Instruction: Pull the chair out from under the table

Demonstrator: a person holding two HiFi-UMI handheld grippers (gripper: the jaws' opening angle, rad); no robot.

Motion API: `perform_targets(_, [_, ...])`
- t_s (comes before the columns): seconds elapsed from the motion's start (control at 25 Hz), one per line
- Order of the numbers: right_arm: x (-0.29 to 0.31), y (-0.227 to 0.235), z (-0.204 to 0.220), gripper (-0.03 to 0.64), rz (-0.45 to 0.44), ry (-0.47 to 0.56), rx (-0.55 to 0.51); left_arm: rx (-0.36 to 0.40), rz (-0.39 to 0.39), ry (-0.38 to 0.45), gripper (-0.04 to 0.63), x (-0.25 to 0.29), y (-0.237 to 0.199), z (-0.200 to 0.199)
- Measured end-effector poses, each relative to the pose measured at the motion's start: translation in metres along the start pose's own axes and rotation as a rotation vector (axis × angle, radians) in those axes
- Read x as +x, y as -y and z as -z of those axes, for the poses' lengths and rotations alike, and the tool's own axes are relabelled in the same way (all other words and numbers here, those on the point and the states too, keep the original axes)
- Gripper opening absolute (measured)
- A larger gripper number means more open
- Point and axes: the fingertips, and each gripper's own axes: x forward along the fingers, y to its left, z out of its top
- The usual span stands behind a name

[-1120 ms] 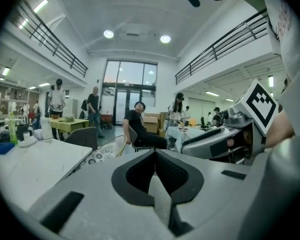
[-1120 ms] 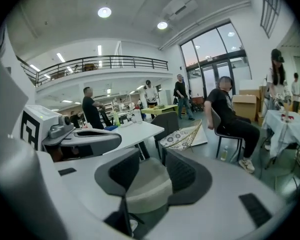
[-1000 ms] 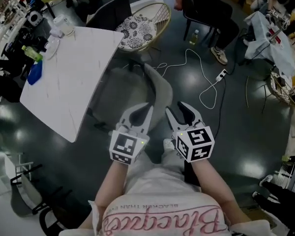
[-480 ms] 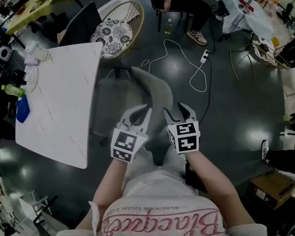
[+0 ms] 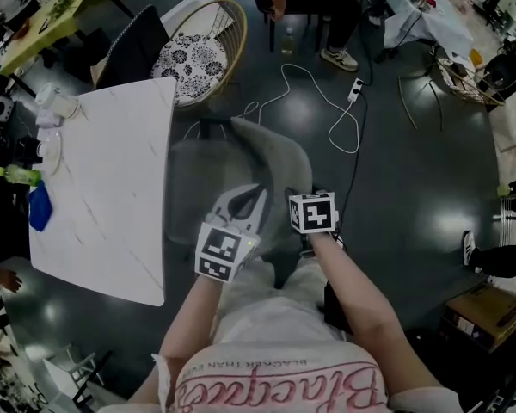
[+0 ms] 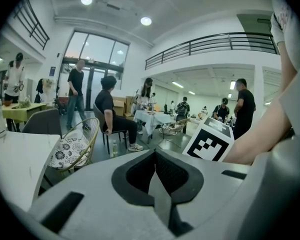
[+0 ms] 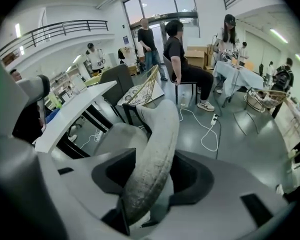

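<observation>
While my right gripper is spreading its jaws around the top rim of the grey chair, rim between them but not yet pinched, my left gripper hovers just beside it, jaws together on nothing. That chair sits right in front of me, seat tucked against the edge of the white table, so I'd say I'm at the grasp and the pull hasn't begun. Next up: clamp firmly on that rim, then draw it straight back toward me.

Chair right of table; wicker seat beyond table; power strip on floor right of chair.
</observation>
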Motion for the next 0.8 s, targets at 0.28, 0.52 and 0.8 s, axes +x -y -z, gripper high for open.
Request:
perform_targets(0.28, [0.008, 0.002, 0.000, 0.147, 0.018, 0.003, -0.027, -0.049, -0.034, -0.024, 0.005, 0.004, -0.005, 0.014])
perform_targets(0.52, [0.003, 0.005, -0.001, 0.117, 0.007, -0.006, 0.023, -0.064, -0.041, -0.068, 0.005, 0.019, 0.010, 0.024])
perform_targets(0.8, [-0.006, 0.033, 0.001, 0.109, -0.001, 0.011, 0.042, -0.059, -0.084, -0.073, 0.005, 0.040, 0.041, 0.017])
